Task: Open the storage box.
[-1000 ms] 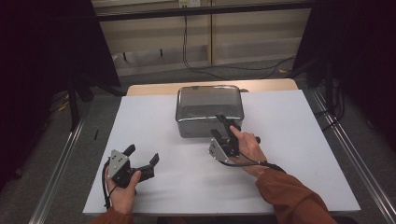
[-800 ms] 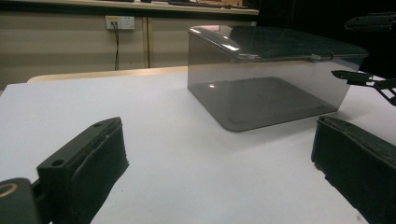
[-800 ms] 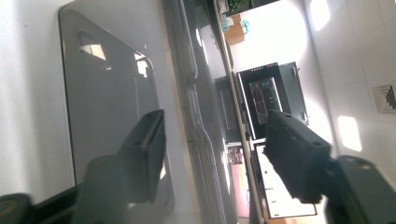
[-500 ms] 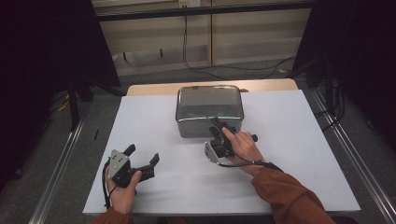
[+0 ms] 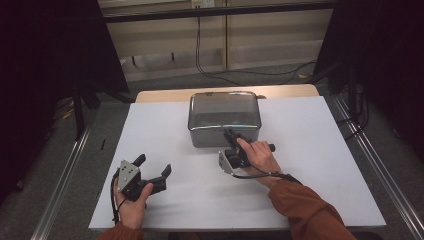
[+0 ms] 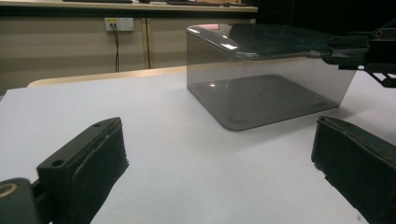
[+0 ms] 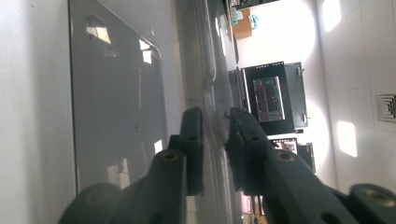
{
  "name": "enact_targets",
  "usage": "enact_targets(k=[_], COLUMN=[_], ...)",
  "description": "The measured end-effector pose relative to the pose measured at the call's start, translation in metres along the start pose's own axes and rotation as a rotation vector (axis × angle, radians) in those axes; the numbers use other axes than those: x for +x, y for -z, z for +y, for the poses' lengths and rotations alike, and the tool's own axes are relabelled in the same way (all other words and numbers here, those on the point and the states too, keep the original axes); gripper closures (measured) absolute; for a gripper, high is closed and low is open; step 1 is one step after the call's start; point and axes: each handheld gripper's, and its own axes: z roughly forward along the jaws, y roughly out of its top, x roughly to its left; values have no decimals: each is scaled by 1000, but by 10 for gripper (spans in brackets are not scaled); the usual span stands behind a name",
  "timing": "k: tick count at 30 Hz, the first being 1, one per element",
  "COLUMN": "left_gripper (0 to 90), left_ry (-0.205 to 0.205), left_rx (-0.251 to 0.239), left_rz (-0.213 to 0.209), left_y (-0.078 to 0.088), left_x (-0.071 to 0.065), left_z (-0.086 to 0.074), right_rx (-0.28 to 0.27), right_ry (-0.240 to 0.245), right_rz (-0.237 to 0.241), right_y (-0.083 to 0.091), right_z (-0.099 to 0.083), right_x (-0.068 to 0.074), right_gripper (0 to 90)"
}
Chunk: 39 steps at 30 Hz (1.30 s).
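Gripping the near rim of the transparent grey box [image 5: 224, 119], my right gripper [image 5: 232, 137] has just been closing its jaws, and they now stand nearly together with the rim's thin lip pinched between the pads, as the right gripper view [image 7: 215, 135] shows from along the wall of the box [image 7: 116, 102]. That box sits on the white sheet [image 5: 310, 150] near the middle of the table's far edge, open side up, its wall see-through in the left gripper view [image 6: 261, 93]. My right hand [image 5: 257, 155] lies just in front of the box. My left gripper [image 5: 152, 172] rests over the near left part of the sheet, well apart from the box, jaws spread wide with nothing between them; the left gripper view [image 6: 219, 158] shows bare sheet in the gap. My left hand [image 5: 131, 202] holds it near the table's front edge.
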Motion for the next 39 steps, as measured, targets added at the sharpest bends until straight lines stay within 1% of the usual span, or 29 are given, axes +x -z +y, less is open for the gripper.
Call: enact_targets(k=[3, 6, 7, 11, 13, 14, 15, 16, 17, 18, 19, 21, 23, 25, 28, 30, 31, 33, 34, 36, 37, 38, 39], left_gripper=[30, 37, 46, 52, 52, 52, 54, 57, 57, 59, 66, 76, 72, 69, 62, 54, 52, 42, 40, 32, 31, 30, 29], left_ry=[-5, 4, -1, 4, -6, -20, -12, -19, -11, -13, -14, 15, 18, 11, 23, 19, 10, 12, 3, 0, -5, -10, -2], left_rx=[5, 5, 8, 5, -14, -14, -21, -20, -23, -16, 1, 13, 17, 12, 1, -13, -15, -19, -21, -29, -25, -21, -25], left_rz=[-11, -20, -23, -37, -42, -46, -51, -60, -68, -68, -75, -95, -88, -82, -107, -103, -108, -110, -107, -114, -108, -112, -119], left_y=[-1, -1, -1, -1, -1, 0, -1, -1, -2, -2, -3, -6, -7, -7, -8, -9, -10, -13, -14, -16, -17, -18, -20], left_x=[0, -1, -1, -2, -3, -3, -5, -5, -5, -5, -4, -2, -1, -1, 0, -1, 0, 0, 0, 1, 1, 1, 0], left_z=[0, 1, 1, 1, 3, 3, 4, 4, 5, 5, 5, 4, 5, 6, 8, 10, 10, 12, 12, 14, 14, 15, 16], right_rx=[0, 0, 1, 0, 2, 2, 0, 1, 0, -1, -2, -6, -11, -10, -10, -11, -14, -18, -20, -21, -21, -17, -22], right_ry=[8, 14, 14, 16, 6, 6, 10, 9, 6, 4, 2, 6, -2, -4, -2, -1, -2, -2, -2, -1, -1, -4, -4], right_rz=[-1, -1, -2, -4, 0, 0, 0, -2, -1, -2, 1, 1, 0, 0, 1, 1, 0, -3, -3, -5, -8, -8, -11], right_y=[0, 0, 0, 0, 1, 1, 1, 1, 1, 1, 2, 2, 3, 3, 3, 3, 3, 3, 3, 3, 4, 4, 3], right_z=[0, 0, 0, 0, 0, 0, 0, 0, 0, 0, 0, 1, 1, 1, 1, 1, 1, 1, 1, 0, 0, 1, 1], right_x=[0, 0, 0, 0, -1, -1, -1, -1, -1, -1, -1, -2, -3, -3, -2, -2, -3, -4, -5, -5, -5, -6, -6], right_gripper=[784, 786, 787, 788, 788, 788, 789, 791, 791, 794, 795, 799, 809, 810, 810, 813, 814, 815, 815, 815, 815, 815, 816])
